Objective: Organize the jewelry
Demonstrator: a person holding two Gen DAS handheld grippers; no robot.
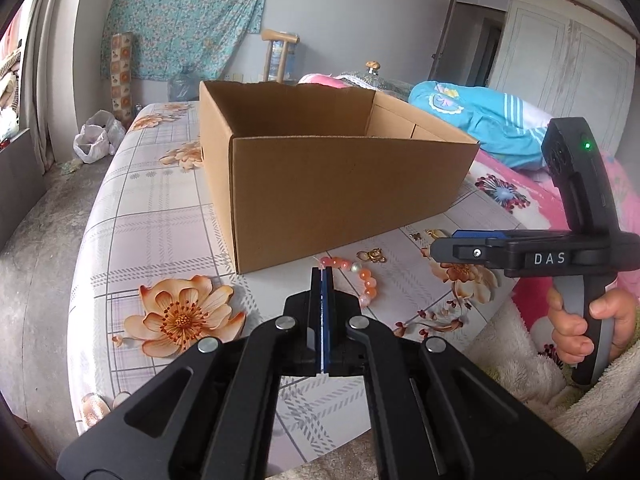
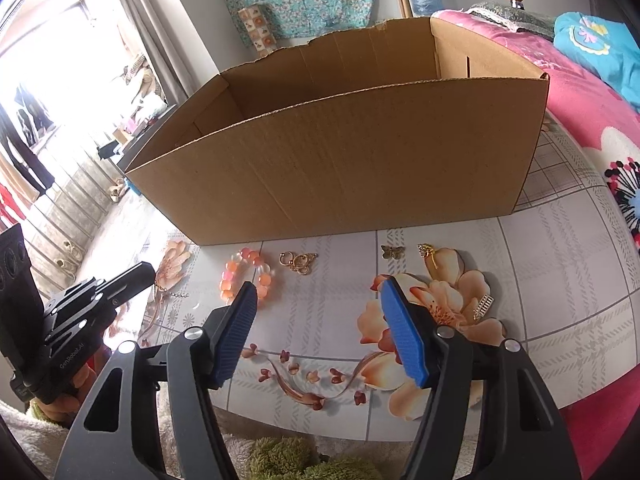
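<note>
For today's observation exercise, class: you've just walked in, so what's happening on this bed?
A person holds a gripper in each hand over jewelry laid out before an open cardboard box. The left gripper is shut, just above the orange bead bracelet; whether it grips anything is unclear. The right gripper hangs open, empty, above the bedsheet. Gold rings and a butterfly charm lie loose.

One cardboard box (image 2: 340, 152), one bead bracelet (image 2: 248, 276), four small gold trinkets (image 2: 300, 262), two hand-held grippers (image 2: 316, 332).
</note>
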